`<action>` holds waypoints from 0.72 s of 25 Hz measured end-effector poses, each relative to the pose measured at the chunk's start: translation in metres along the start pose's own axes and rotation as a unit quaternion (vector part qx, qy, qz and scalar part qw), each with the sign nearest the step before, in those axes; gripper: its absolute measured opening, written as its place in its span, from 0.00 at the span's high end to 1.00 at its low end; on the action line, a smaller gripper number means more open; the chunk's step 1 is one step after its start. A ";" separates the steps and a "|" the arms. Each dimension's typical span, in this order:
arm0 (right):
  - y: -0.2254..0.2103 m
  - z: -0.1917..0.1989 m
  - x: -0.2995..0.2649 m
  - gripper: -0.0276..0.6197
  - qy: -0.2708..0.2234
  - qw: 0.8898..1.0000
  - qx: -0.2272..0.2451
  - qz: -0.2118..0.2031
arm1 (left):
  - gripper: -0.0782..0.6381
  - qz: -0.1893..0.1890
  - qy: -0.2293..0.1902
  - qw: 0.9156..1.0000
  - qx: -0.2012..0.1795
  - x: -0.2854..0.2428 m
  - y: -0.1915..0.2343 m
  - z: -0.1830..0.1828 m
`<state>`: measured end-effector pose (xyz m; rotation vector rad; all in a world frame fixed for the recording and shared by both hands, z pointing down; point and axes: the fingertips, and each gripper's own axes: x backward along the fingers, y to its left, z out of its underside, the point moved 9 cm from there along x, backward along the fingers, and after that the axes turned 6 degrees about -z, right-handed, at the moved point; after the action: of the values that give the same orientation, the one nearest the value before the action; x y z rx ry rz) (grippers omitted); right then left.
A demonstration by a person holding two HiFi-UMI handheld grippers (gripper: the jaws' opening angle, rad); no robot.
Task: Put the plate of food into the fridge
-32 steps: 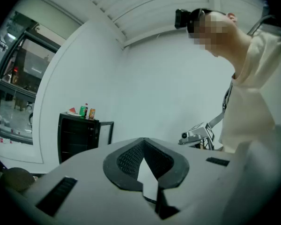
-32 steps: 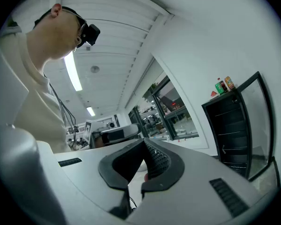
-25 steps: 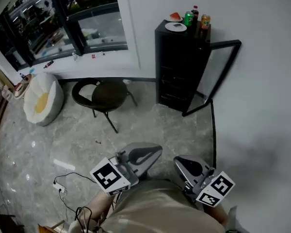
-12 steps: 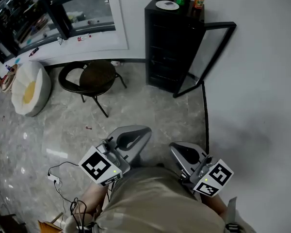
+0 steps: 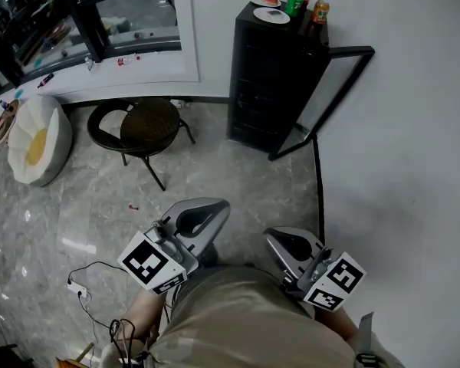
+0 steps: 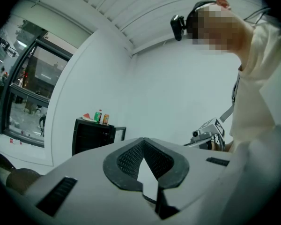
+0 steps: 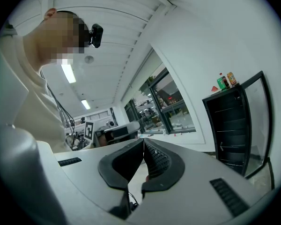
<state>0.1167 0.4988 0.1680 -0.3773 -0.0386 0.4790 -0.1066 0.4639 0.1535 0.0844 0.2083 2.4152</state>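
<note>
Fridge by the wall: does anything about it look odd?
Its glass door stands wide open, and plates of food and drink cans sit on top of the fridge, not inside.

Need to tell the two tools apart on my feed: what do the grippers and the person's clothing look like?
The left gripper and right gripper match: pale grey rounded shells with black ribbed pads. Each carries a white cube with black square markers. The person wears a beige top.

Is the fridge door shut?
No, the door stands swung wide open, away from the front of the black fridge.
</note>
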 end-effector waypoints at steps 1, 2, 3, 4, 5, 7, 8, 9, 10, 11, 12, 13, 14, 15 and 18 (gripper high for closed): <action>0.001 -0.001 -0.006 0.93 0.003 1.000 0.003 0.000 | 0.88 0.001 -0.002 1.000 0.000 0.003 0.005 -0.001; 0.003 -0.001 -0.011 0.93 0.006 1.000 0.005 0.000 | 0.88 0.001 -0.003 1.000 0.001 0.006 0.010 -0.002; 0.004 -0.002 -0.017 0.93 0.010 1.000 0.007 -0.001 | 0.88 0.001 -0.005 1.000 0.002 0.010 0.015 -0.002; 0.006 -0.002 -0.023 0.92 0.012 1.000 0.009 -0.001 | 0.88 0.002 -0.007 1.000 0.002 0.013 0.020 -0.003; 0.007 -0.003 -0.029 0.93 0.015 1.000 0.011 -0.001 | 0.88 0.002 -0.009 1.000 0.003 0.017 0.025 -0.004; 0.010 -0.004 -0.041 0.93 0.021 1.000 0.012 -0.001 | 0.88 0.004 -0.009 1.000 0.006 0.025 0.036 -0.003; 0.011 -0.004 -0.048 0.93 0.023 1.000 0.012 0.001 | 0.88 0.004 -0.003 1.000 0.008 0.028 0.043 -0.001; 0.012 -0.003 -0.054 0.93 0.026 1.000 0.010 0.004 | 0.88 0.003 0.004 1.000 0.009 0.032 0.050 0.001; 0.014 -0.002 -0.060 0.92 0.027 1.000 0.008 0.007 | 0.88 -0.001 0.010 1.000 0.009 0.037 0.058 0.004; 0.015 -0.001 -0.066 0.92 0.029 1.000 0.005 0.009 | 0.88 -0.004 0.013 1.000 0.010 0.042 0.065 0.005; 0.017 0.000 -0.071 0.92 0.030 0.999 0.002 0.011 | 0.88 -0.005 0.012 1.000 0.012 0.048 0.071 0.005; 0.019 0.000 -0.077 0.92 0.032 0.999 0.001 0.013 | 0.88 -0.004 0.010 1.000 0.016 0.052 0.078 0.005; 0.020 0.000 -0.082 0.93 0.034 0.999 0.000 0.014 | 0.88 -0.002 0.006 1.000 0.021 0.056 0.083 0.005; 0.022 0.001 -0.087 0.93 0.036 0.999 0.001 0.016 | 0.88 0.001 0.003 1.000 0.026 0.059 0.089 0.006; 0.028 0.003 -0.096 0.93 0.046 0.998 0.009 0.029 | 0.88 0.005 -0.001 0.999 0.036 0.065 0.100 0.010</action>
<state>0.0184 0.4790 0.1660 -0.3834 0.0661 0.5193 -0.2191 0.4343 0.1810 0.1205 0.2935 2.4170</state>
